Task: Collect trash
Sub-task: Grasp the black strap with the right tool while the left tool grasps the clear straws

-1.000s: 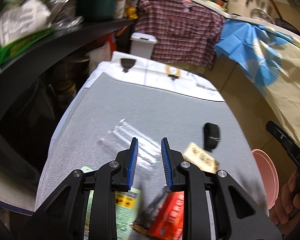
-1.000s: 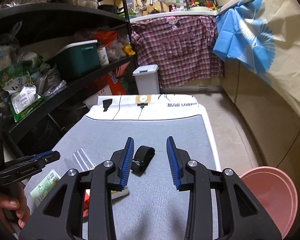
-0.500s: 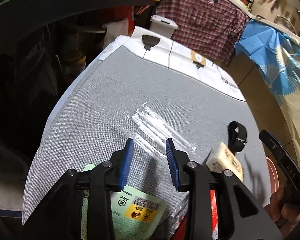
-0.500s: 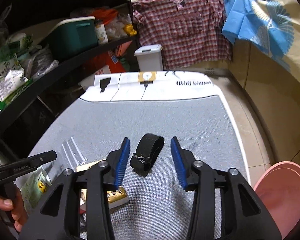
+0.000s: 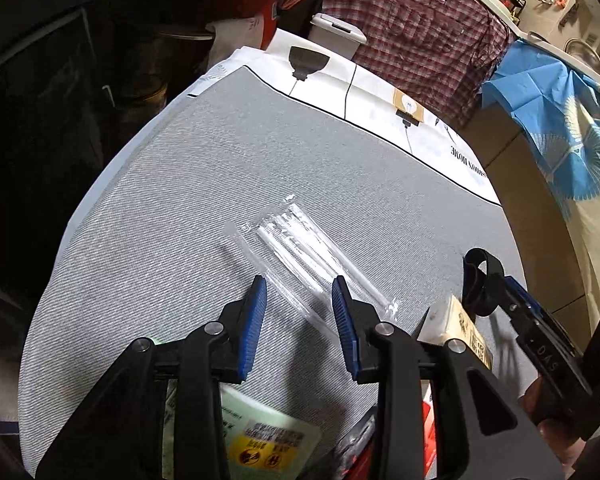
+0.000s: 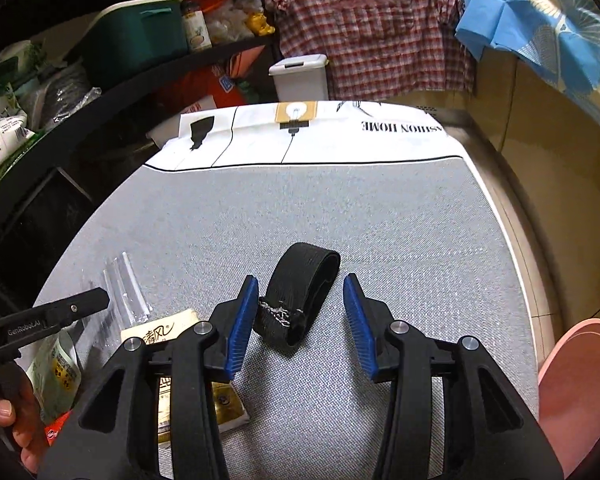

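The white cloth border point(image 6: 380, 140) at the far end of the table carries upside-down black lettering reading "ASHION HOME", its first letter cut off. The black handle of the left gripper point(image 6: 44, 316) is marked "GenRobot.AI". A cream packet point(image 6: 160, 330) bears Chinese characters, "清风". Other package labels are too small to read.

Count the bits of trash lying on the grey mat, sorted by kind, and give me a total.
Clear plastic wrapper: 1
Black strap loop: 1
Cream tissue pack: 1
Green printed packet: 1
Red packet: 1
Total: 5
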{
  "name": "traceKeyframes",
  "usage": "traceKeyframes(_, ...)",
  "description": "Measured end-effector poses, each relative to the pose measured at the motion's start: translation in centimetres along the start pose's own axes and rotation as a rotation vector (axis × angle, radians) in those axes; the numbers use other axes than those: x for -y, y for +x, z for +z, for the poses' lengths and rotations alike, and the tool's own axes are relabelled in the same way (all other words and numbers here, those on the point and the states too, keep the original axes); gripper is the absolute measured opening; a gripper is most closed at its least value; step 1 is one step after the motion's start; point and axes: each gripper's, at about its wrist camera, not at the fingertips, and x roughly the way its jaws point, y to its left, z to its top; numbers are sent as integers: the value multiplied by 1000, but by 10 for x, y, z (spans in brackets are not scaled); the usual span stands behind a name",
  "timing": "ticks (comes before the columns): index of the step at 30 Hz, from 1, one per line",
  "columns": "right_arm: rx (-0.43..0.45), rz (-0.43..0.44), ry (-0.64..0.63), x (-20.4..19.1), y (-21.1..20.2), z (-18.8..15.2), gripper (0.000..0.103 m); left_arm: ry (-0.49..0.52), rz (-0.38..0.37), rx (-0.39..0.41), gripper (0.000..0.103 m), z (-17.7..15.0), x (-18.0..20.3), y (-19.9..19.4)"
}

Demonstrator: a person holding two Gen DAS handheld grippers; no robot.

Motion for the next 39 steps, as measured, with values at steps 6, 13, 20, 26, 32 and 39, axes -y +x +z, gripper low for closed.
traceKeyframes(6, -4, -2, -7, -1, 2, 1, 44, 36, 9, -1, 7, 0, 7, 2)
traceKeyframes(13, -9, 11, -36, -3, 1, 1, 13, 72, 3, 20, 1, 1, 14, -4)
traceKeyframes(20, 29, 31, -52, -5, -18, 4, 3, 113, -4, 60, 0, 3, 24, -18)
traceKeyframes(26, 62, 35, -66, -5, -39, 5, 3, 143, -14, 98, 0, 4, 32, -36)
traceKeyframes(32, 95, 32, -84, -6, -63, 7, 3, 169, -20, 138, 0, 3, 38, -57)
traceKeyframes(39, 130, 30, -108, -8, -96, 4, 3, 199, -30, 176, 0, -1, 48, -81)
